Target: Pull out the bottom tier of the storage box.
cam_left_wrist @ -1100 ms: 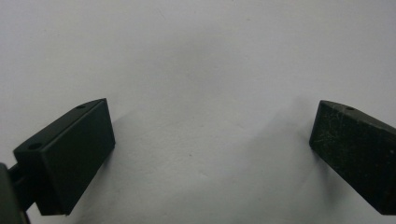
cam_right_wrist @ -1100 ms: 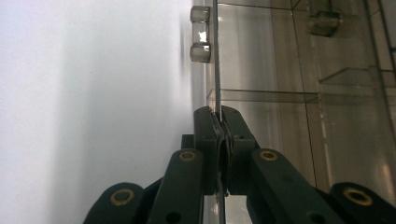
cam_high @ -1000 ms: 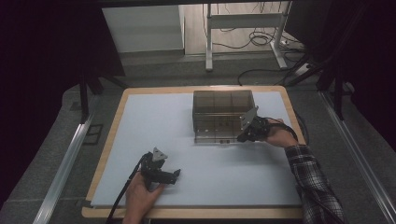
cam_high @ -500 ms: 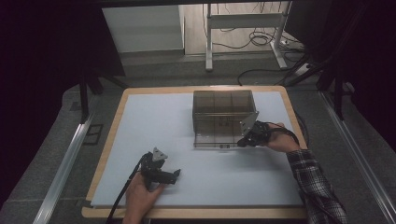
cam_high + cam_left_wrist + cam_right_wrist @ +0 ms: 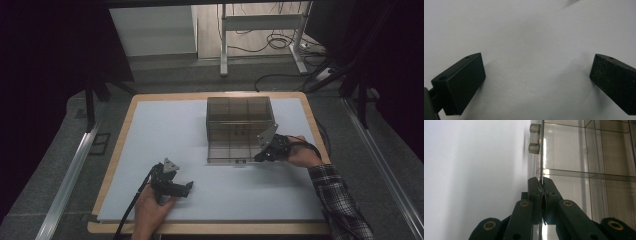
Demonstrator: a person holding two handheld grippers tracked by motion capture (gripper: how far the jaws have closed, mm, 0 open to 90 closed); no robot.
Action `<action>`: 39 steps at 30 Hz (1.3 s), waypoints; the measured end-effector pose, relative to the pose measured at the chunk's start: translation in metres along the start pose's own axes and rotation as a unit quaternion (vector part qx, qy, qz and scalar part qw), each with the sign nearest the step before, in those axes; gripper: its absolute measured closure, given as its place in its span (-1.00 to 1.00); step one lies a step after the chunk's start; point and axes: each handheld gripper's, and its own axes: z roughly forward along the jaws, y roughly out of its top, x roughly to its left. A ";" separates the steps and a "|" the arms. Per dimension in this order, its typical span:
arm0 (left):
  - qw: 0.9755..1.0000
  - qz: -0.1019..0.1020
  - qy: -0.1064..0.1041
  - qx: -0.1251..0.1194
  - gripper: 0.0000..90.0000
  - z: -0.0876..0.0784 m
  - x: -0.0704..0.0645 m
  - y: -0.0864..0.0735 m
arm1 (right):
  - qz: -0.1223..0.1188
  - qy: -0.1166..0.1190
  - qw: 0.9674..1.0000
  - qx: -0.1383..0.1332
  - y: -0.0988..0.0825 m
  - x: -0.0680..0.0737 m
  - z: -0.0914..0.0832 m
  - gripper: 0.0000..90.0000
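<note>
A clear smoky plastic box [image 5: 240, 114] with several compartments stands on the right half of the white mat [image 5: 165, 135]. Its hinged lid [image 5: 231, 153] lies folded down toward the near side, almost flat on the mat. My right gripper [image 5: 259, 157] is shut on the lid's right front edge. In the right gripper view the jaws [image 5: 541, 181] pinch that thin clear panel, and a small clear latch [image 5: 534, 138] sits farther along the edge. My left gripper [image 5: 187, 189] rests on the mat at the near left, its jaws [image 5: 536, 75] wide open with bare mat between them.
The mat lies on a wooden board [image 5: 125, 150] whose rim shows all round. Metal rails [image 5: 70, 175] run along both sides of the table. A white desk frame [image 5: 225, 30] and loose cables lie on the floor beyond the far edge.
My right gripper has come down and toward the near side with the lid's edge in it, swinging the lid from raised to nearly flat. The left gripper has stayed still.
</note>
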 end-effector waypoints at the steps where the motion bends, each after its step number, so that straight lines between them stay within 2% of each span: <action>1: 1.000 0.000 0.000 0.000 -1.00 0.000 0.000 0.000 | 0.001 0.000 1.000 0.002 0.000 0.001 0.000 0.92; 6: 1.000 0.000 0.000 0.000 -1.00 0.000 0.000 0.000 | 0.003 0.004 1.000 0.000 -0.003 0.002 0.004 0.92; 9: 1.000 0.000 0.000 0.000 -1.00 0.000 0.000 0.000 | 0.002 -0.003 1.000 0.003 -0.004 0.003 0.004 0.92; 12: 1.000 0.000 0.000 0.000 -1.00 0.000 0.000 0.000 | 0.006 0.005 1.000 -0.003 -0.005 0.003 0.005 0.92; 21: 1.000 0.000 0.000 0.000 -1.00 0.000 0.000 0.000 | 0.010 -0.007 1.000 -0.004 -0.007 0.004 0.006 0.88; 24: 1.000 0.000 0.000 0.000 -1.00 0.000 0.000 0.000 | 0.004 -0.011 1.000 -0.002 -0.007 0.004 0.006 0.83; 32: 1.000 0.000 0.000 0.000 -1.00 0.000 0.000 0.000 | 0.008 -0.010 1.000 -0.015 -0.005 0.007 0.004 0.74; 33: 1.000 0.000 0.000 0.000 -1.00 0.000 0.000 0.000 | 0.006 -0.018 1.000 -0.011 -0.004 0.007 0.002 0.72; 36: 1.000 0.000 0.000 0.000 -1.00 0.000 0.000 0.000 | 0.013 -0.014 1.000 -0.020 -0.004 0.008 0.002 0.65; 37: 1.000 0.000 0.000 0.000 -1.00 0.000 0.000 0.000 | 0.012 -0.023 1.000 -0.017 -0.003 0.009 0.001 0.62; 39: 1.000 0.000 0.000 0.000 -1.00 0.000 0.000 0.000 | 0.017 -0.024 0.999 -0.019 -0.004 0.010 0.001 0.57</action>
